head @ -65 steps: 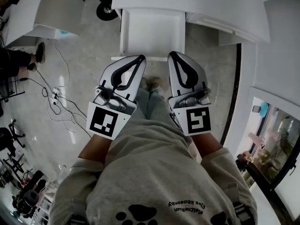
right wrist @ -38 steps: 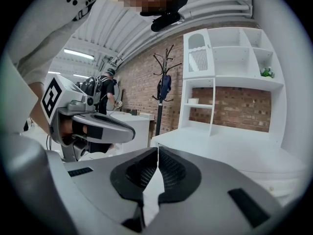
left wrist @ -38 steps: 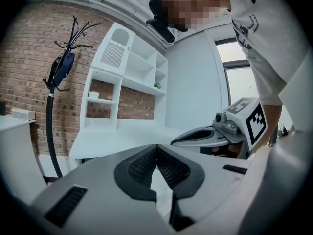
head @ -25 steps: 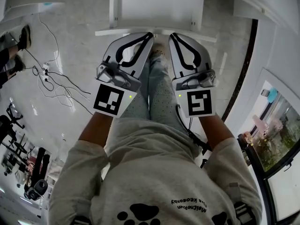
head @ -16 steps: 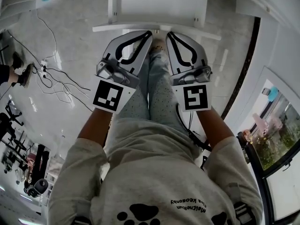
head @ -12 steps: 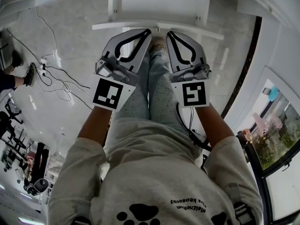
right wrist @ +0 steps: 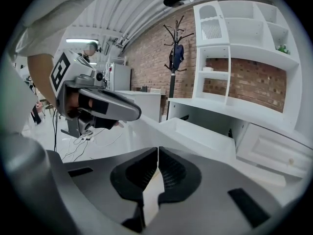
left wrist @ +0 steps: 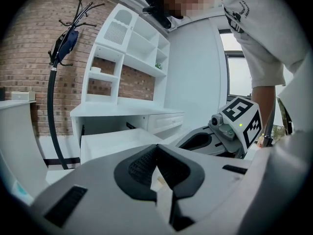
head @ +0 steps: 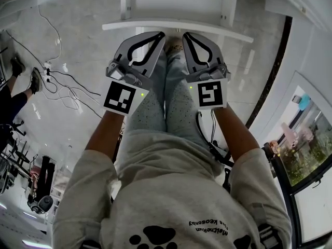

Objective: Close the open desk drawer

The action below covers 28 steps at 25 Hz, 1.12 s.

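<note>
Sunk a little, left gripper (head: 161,34) and right gripper (head: 185,35) hovered just before the open drawer's (head: 155,23) front, jaws clenched, empty.

**Grippers Side by Side Before Open Drawer**

Ahead, jutting out from the desk (left wrist: 122,112), the open drawer (head: 176,24). Just short of its front panel, left gripper (head: 160,36) and right gripper (head: 185,36) side by side, close together, above the person's legs (head: 166,105). Off to the left, on the floor (head: 83,30), a tangle of cables (head: 67,84). Far right, a window (head: 306,160). On top of the desk, a shelf unit (left wrist: 129,48); left of that, by the wall, a coat stand (left wrist: 51,102).
</note>
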Tool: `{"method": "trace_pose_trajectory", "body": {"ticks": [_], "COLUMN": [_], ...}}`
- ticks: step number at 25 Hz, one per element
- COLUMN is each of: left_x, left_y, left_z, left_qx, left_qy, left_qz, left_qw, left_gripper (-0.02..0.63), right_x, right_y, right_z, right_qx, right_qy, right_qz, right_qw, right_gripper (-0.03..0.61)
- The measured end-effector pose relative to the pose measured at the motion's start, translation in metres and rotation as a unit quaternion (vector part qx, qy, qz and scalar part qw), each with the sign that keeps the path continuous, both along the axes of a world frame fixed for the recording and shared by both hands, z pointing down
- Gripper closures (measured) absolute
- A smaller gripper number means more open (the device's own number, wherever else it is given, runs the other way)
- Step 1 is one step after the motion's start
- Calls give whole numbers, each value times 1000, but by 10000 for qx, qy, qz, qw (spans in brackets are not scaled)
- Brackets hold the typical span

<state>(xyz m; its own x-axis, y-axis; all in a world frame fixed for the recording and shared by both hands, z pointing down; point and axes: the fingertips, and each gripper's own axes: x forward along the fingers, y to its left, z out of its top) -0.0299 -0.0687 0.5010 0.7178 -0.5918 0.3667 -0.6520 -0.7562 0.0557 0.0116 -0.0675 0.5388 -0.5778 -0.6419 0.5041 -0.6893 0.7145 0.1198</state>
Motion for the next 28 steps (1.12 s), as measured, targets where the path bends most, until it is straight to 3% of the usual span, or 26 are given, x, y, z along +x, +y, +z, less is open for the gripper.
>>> {"method": "trace_pose_trajectory", "body": {"ticks": [9, 17, 24, 26, 28], "left_x": [4, 7, 5, 5, 5], "left_y": [-6, -4, -8, -8, -9], "left_z": [19, 39, 51, 52, 52], "left_qx": [-59, -278, -402, -412, -427], "left_qy": [5, 141, 124, 119, 122], "left_qz": [117, 130, 157, 170, 188], "left_qw": [9999, 9994, 9990, 9989, 9988], "left_gripper": [595, 595, 595, 595, 595], "right_x": [1, 1, -4, -6, -4], "right_y": [1, 4, 6, 8, 8], "right_z": [23, 50, 76, 83, 90], "right_qx": [-227, -882, -1729, -1986, -2218], "right_qy": [-13, -163, -524, -647, -745], "right_qz": [211, 664, 1155, 1371, 1691], "right_qw": [9995, 9938, 9767, 9683, 9574], "right_gripper": [546, 546, 537, 455, 445]}}
